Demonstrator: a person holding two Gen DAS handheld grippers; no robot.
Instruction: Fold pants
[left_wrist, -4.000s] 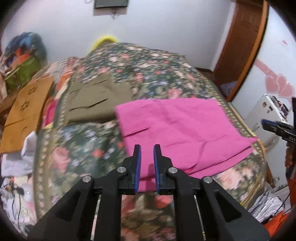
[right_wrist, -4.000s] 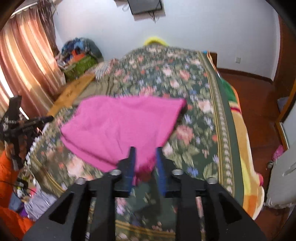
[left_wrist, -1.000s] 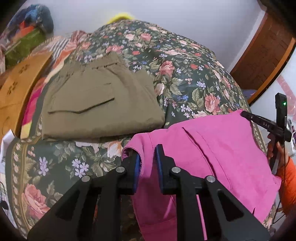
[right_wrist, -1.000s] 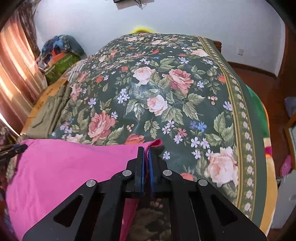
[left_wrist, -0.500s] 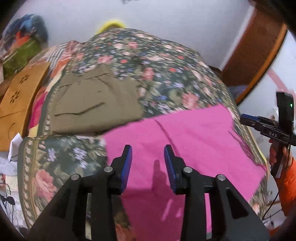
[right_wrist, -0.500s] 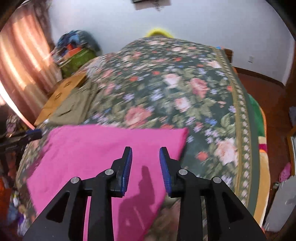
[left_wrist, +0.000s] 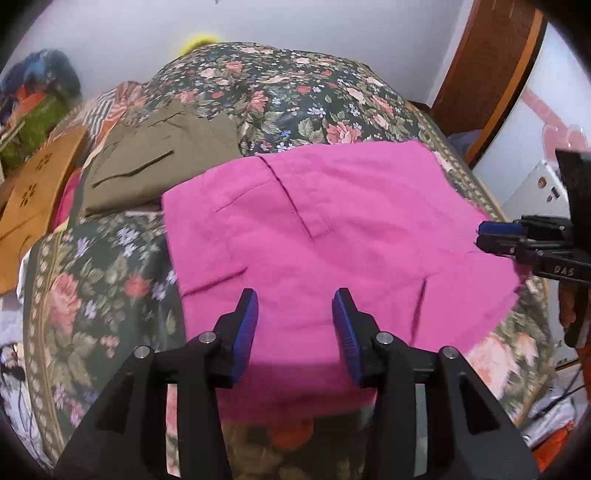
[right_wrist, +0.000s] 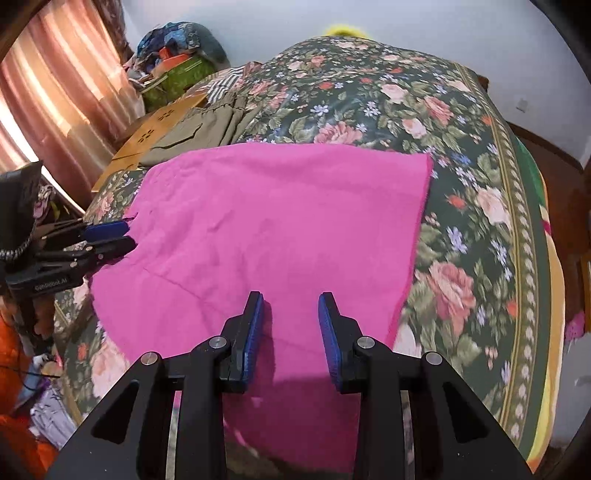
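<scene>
The pink pants (left_wrist: 332, 229) lie folded flat on the floral bedspread (left_wrist: 317, 96), also seen in the right wrist view as pink pants (right_wrist: 280, 229). My left gripper (left_wrist: 294, 317) hovers over their near edge, jaws still opening, nothing between the blue pads. My right gripper (right_wrist: 290, 317) hangs above the near right part of the cloth, open and empty. Each gripper shows at the side of the other view: the right gripper (left_wrist: 498, 236) at the pants' right edge, the left gripper (right_wrist: 110, 236) at their left edge.
Folded olive pants (left_wrist: 155, 162) lie on the bed behind the pink ones to the left. A tan cut-out board (left_wrist: 33, 195) leans at the bed's left side. Curtains (right_wrist: 55, 96) and a pile of bags (right_wrist: 173, 55) stand beyond. A wooden door (left_wrist: 491, 66) is at the right.
Both grippers let go of the pink pants' far corners, opened, and drew back toward the near edge. The pants now lie flat, folded over.
</scene>
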